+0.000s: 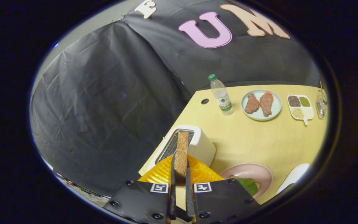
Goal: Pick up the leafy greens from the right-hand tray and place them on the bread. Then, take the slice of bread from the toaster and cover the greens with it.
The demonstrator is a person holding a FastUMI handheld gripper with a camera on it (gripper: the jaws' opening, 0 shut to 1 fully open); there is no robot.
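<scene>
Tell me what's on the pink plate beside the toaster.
Green leafy greens lie on the round pink plate, with a pale edge showing under them. Anything below is covered by the leaves and the gripper, whose jaws clamp a brown bread slice.

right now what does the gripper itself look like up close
The gripper has two flat black plates with dark screws, each bearing a small square black-and-white marker near its inner edge. Ribbed orange-yellow panels fan out ahead of the plates. Two thin, blade-like fingers run forward between them.

Rough-crusted bread (pixel 181 152); glossy toaster (pixel 202 146)
</scene>
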